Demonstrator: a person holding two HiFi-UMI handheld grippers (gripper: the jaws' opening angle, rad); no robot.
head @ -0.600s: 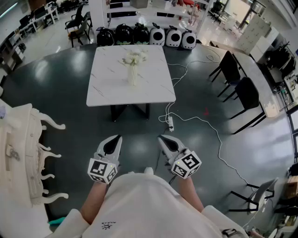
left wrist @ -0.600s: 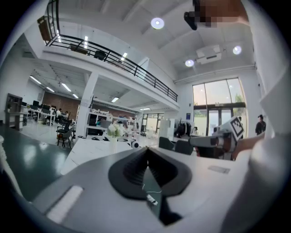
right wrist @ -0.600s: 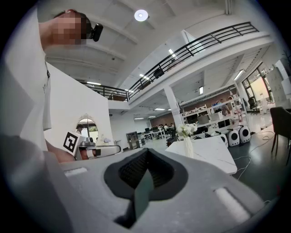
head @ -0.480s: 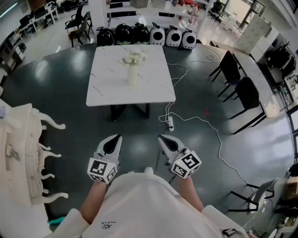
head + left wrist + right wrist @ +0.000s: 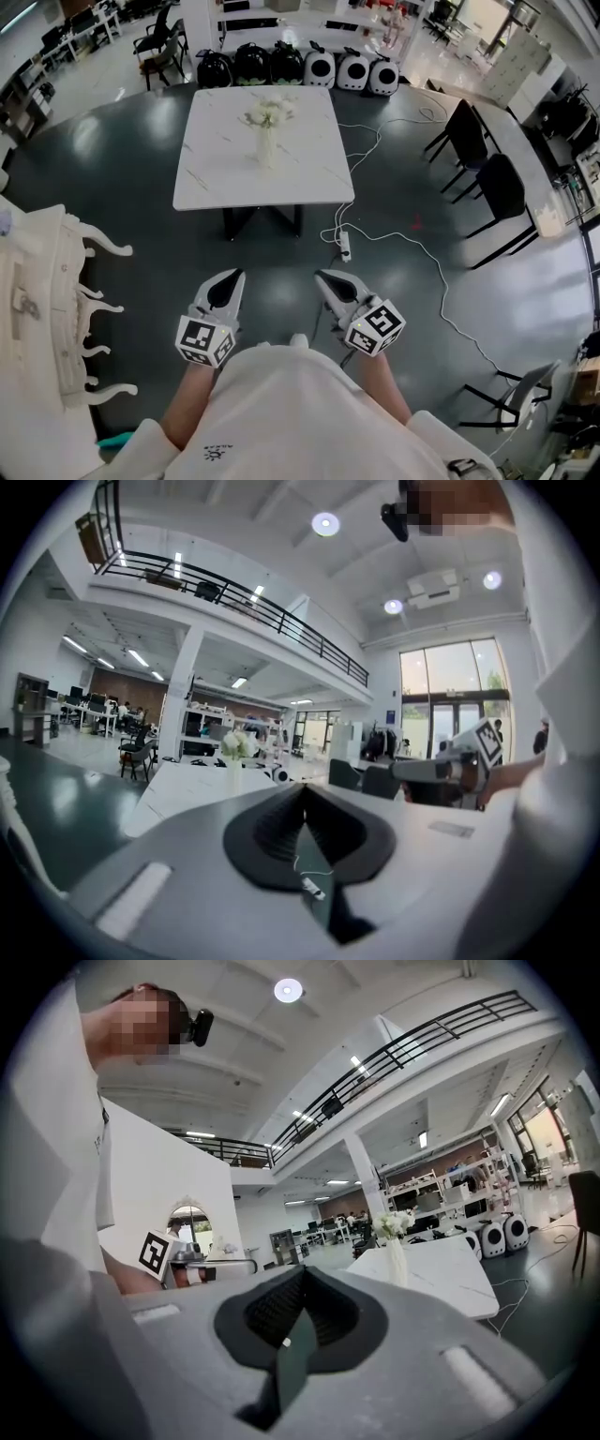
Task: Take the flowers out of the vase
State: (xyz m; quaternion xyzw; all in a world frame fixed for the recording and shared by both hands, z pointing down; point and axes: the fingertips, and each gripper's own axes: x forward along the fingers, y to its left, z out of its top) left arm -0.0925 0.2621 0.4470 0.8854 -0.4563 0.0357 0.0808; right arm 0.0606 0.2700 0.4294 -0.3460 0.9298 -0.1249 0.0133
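Furniture with curled, cream-white carved legs (image 5: 89,309) stands off to the left of the left claw (image 5: 228,281). That claw is a pale grey wedge with a black ribbed lining and a marker cube at its rear. It hangs over the dark glossy floor (image 5: 122,178), and its jaws are pressed together into a narrow seam with nothing between them.

Well ahead of both claws, roughly between their lines of aim, stands a square white table (image 5: 216,178) with a faintly veined, marble-like top. A slim, pale vase (image 5: 269,150) stands upright near the table's middle. The flowers (image 5: 266,114), a soft cluster of white blooms, are in its neck, far out of reach of either claw. Beyond the table sits a row of rounded cases (image 5: 300,67), some black, some white.

The right claw (image 5: 326,278), of the same shape, is just beside the left one, and its jaws are likewise pinched tight on nothing. A thin white cable (image 5: 412,246) snakes over the floor ahead and to its right. Further right, angular black chairs (image 5: 487,183) stand by a long pale desk (image 5: 516,150).
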